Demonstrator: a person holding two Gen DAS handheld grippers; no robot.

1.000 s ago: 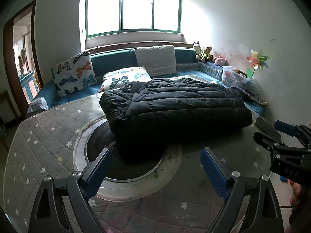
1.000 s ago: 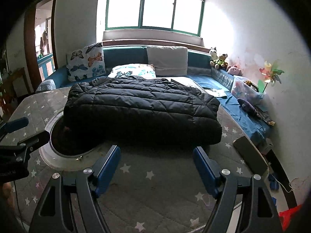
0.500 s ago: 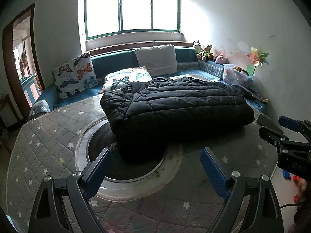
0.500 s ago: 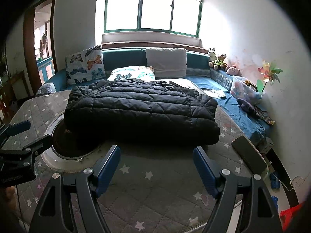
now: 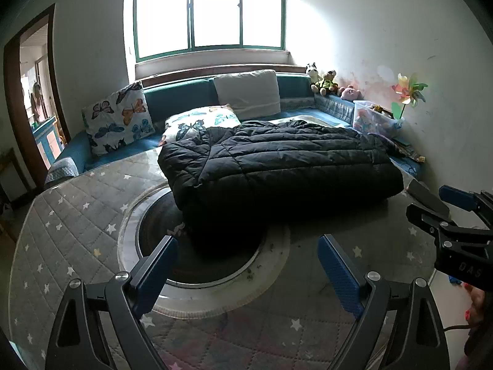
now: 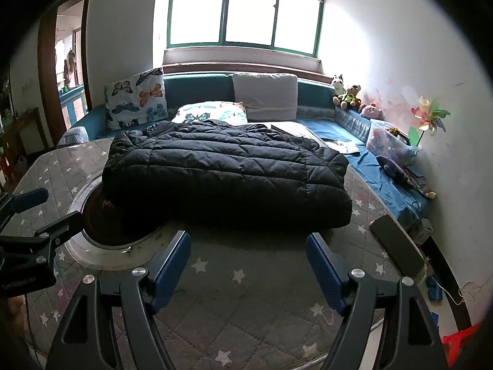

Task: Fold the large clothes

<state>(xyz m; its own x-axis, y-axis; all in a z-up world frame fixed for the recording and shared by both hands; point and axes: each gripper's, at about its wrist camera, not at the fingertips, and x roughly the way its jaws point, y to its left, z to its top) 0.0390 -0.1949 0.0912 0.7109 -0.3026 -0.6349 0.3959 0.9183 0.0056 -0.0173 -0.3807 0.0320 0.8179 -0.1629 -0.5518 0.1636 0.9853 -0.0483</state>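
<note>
On the star-quilted table (image 6: 246,293), a black puffer jacket (image 6: 228,172) lies folded; left gripper (image 5: 246,265) & right gripper (image 6: 248,259) hover nearby, jaws apart, empty, prob. released.

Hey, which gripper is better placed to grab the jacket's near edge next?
Right, probably. The right gripper faces the jacket squarely, just before its near edge; the left gripper sits over the round inset, off the jacket's left corner. Both are open.
</note>
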